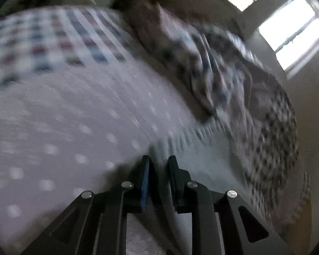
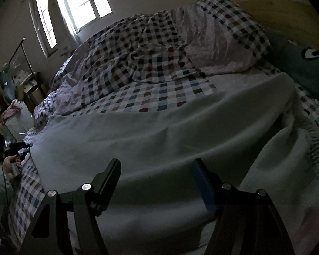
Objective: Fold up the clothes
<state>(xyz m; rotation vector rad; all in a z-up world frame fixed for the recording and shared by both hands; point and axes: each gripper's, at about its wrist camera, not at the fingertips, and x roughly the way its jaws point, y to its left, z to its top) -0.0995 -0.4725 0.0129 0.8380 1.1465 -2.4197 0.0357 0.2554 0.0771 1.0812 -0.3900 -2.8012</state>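
Observation:
A pale knit garment [image 2: 159, 131] lies spread over the bed, with a ribbed hem [image 2: 316, 148] at its right side. My right gripper [image 2: 156, 163] hovers just above its near part, jaws wide open and nothing pinched. The left wrist view is blurred by motion. There my left gripper [image 1: 159, 159] has its jaws close together, and a fold of the pale garment [image 1: 202, 148] runs between the blue pads. The garment's ribbed edge [image 1: 187, 136] shows just beyond the fingertips.
Under the garment are a lilac dotted sheet [image 1: 53, 127] and a checked cover [image 2: 151, 99]. A crumpled checked duvet [image 2: 159, 42] is heaped at the back. A dark pillow [image 2: 304, 72] lies right, a window [image 2: 83, 2] behind, and a hand [image 2: 9, 163] and clutter at the left.

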